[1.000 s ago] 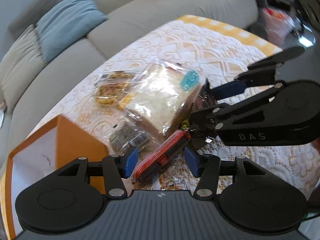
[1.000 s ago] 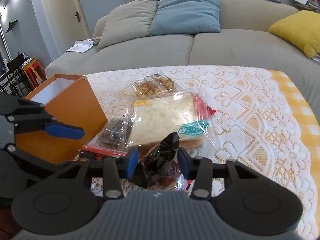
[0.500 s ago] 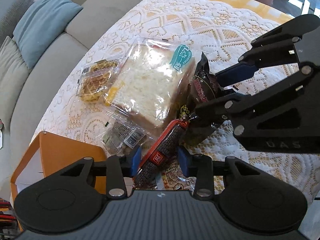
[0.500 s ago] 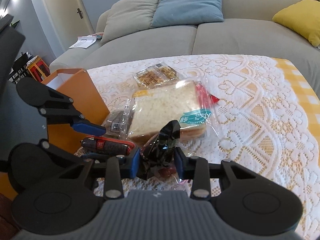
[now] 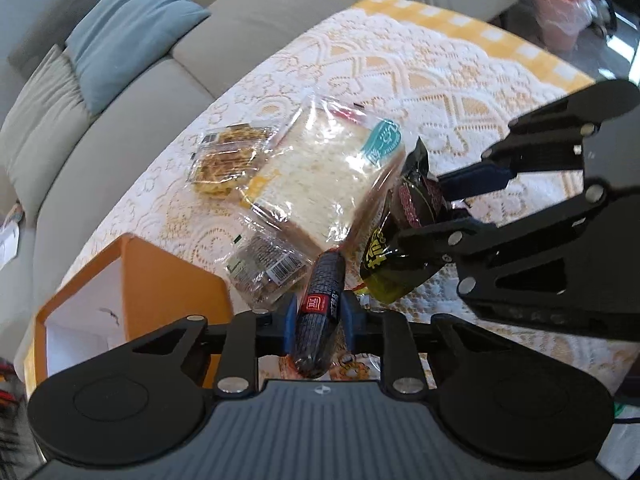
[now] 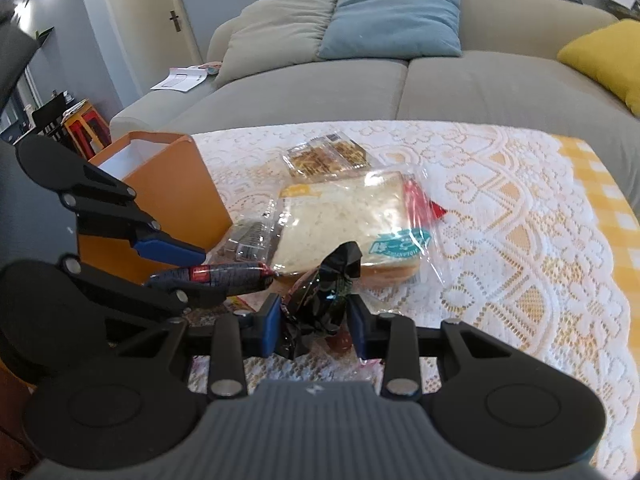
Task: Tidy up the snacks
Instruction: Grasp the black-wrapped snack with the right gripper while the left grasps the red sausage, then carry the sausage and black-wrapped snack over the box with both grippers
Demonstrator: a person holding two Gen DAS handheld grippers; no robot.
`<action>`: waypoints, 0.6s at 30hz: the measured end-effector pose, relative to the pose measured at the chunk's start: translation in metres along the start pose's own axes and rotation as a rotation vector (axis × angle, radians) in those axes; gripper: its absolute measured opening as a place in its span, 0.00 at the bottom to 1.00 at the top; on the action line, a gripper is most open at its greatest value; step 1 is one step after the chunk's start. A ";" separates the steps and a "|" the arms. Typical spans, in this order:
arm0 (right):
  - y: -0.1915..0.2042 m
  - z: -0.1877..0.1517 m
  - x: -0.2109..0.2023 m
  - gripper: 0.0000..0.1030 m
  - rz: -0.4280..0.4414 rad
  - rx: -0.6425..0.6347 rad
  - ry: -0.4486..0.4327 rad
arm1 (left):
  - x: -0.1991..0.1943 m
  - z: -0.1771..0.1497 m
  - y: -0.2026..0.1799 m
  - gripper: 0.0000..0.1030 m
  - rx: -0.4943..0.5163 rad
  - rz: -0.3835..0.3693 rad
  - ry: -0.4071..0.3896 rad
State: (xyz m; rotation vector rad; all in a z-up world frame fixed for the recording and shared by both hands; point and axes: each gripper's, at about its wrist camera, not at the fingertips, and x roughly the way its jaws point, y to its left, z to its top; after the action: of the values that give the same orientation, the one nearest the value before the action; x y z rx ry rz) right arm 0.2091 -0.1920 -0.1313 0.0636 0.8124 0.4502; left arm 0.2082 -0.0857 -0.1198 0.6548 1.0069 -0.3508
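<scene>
In the left wrist view my left gripper (image 5: 319, 318) is closing, and its blue pads press on a dark sausage stick (image 5: 322, 300) with a red label. The stick points forward between the fingers, lifted off the cloth. My right gripper (image 5: 424, 212) comes in from the right, shut on a crumpled black snack packet (image 5: 400, 240). In the right wrist view the same packet (image 6: 320, 292) stands between the pads of the right gripper (image 6: 314, 328). The left gripper (image 6: 188, 270) holds the sausage (image 6: 228, 274) beside it. An open orange box (image 5: 132, 280) stands at the left.
On the lace tablecloth (image 5: 440, 80) lie a bagged sliced loaf (image 5: 320, 184), a clear pack of yellow snacks (image 5: 228, 156) and a small dark barcode packet (image 5: 264, 264). More wrappers lie under the grippers. A grey sofa (image 6: 440, 88) with cushions runs behind the table.
The left jaws have narrowed from wide apart onto the sausage stick, which has swung to lie along the fingers and come up off the cloth. The right gripper keeps its packet and stays put.
</scene>
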 end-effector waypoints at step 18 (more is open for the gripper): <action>0.044 -0.013 -0.037 0.33 0.030 -0.101 0.044 | -0.070 -0.038 0.008 0.24 -0.135 -0.028 -0.040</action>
State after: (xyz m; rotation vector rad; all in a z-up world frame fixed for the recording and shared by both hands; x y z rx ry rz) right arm 0.1617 -0.1690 -0.1043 -0.0281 0.8314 0.5217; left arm 0.1522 -0.0571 -0.0703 0.5101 0.9929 -0.3165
